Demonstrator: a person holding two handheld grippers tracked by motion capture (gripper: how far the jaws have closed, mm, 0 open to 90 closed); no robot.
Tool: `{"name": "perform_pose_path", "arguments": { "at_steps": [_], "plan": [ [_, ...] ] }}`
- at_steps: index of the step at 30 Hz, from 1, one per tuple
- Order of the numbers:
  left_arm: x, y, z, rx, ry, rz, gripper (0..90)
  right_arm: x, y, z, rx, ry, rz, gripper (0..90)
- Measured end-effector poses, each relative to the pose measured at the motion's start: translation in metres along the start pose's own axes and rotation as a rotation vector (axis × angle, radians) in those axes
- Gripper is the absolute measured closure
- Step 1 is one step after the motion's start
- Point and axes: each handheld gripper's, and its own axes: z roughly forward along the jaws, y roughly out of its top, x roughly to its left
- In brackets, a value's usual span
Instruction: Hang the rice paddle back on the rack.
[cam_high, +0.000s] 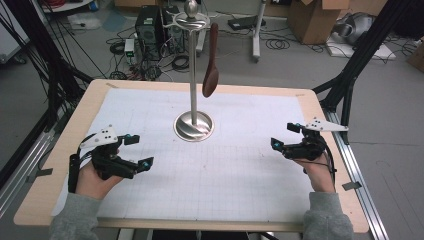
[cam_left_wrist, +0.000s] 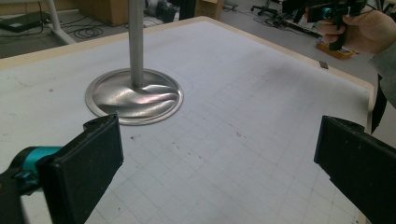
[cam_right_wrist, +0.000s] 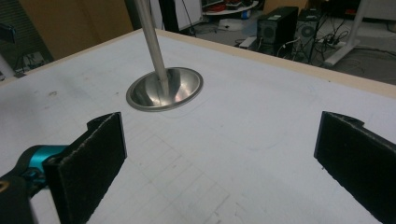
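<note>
Two grippers flank a tall polished steel stand (cam_high: 193, 125) in the high view: left gripper (cam_high: 138, 150), right gripper (cam_high: 283, 135), both wide open and empty, well apart from it. A dark brown wooden spoon (cam_high: 211, 62) hangs from the stand's top.

Left gripper view: jaws spread wide over the white gridded mat (cam_left_wrist: 243, 140), stand base just ahead.

Right gripper view: jaws likewise spread, holding nothing, the base farther ahead.

In the high view, the top of the metal stand (cam_high: 193, 70) reaches the upper picture edge, and the hook holding the brown spoon (cam_high: 211, 62) is too small to make out. Both gripper views cut the stand's pole off at the top edge, so spoon and hooks fall outside them. The person's forearms are cropped by the bottom edge. In the left gripper view, the right gripper (cam_left_wrist: 332, 13) is far off, partly cut off and blurred.
</note>
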Motion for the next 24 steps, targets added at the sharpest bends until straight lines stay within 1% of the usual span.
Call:
{"name": "perform_pose_path", "arguments": {
  "at_steps": [2,4,7,10,13,16,18,20,22,24],
  "plan": [
    [0.000,0.000,0.001,0.000,-0.002,-0.001,1.8,-0.001,-0.003,-0.002,0.003,0.000,0.001,0.9],
    [-0.002,0.001,0.002,-0.002,-0.014,-0.008,1.8,-0.002,-0.007,-0.004,0.004,-0.002,0.006,0.9],
    [-0.004,0.002,0.003,-0.004,-0.023,0.001,1.8,-0.004,-0.010,-0.006,0.006,-0.008,0.010,0.9],
    [-0.004,0.002,0.003,-0.004,-0.022,0.001,1.8,-0.006,-0.013,-0.010,0.003,-0.014,0.015,1.0],
    [-0.003,0.001,0.003,-0.001,-0.018,-0.005,1.8,-0.007,-0.017,-0.014,0.014,-0.019,0.019,0.9],
    [-0.002,0.001,0.003,0.000,-0.016,-0.002,1.8,-0.009,-0.023,-0.016,0.027,-0.027,0.021,1.0],
    [-0.003,0.001,0.004,0.003,-0.018,0.000,1.8,-0.010,-0.027,-0.018,0.024,-0.018,0.026,1.0],
    [-0.003,0.001,0.005,0.007,-0.016,0.002,1.8,-0.012,-0.029,-0.018,0.029,-0.024,0.020,1.0],
    [-0.003,0.001,0.006,0.010,-0.016,0.005,1.8,-0.012,-0.029,-0.019,0.018,-0.023,0.032,0.9],
    [-0.003,0.001,0.005,0.006,-0.012,0.005,1.7,-0.011,-0.028,-0.021,0.009,-0.012,0.027,1.0]
  ]
}}
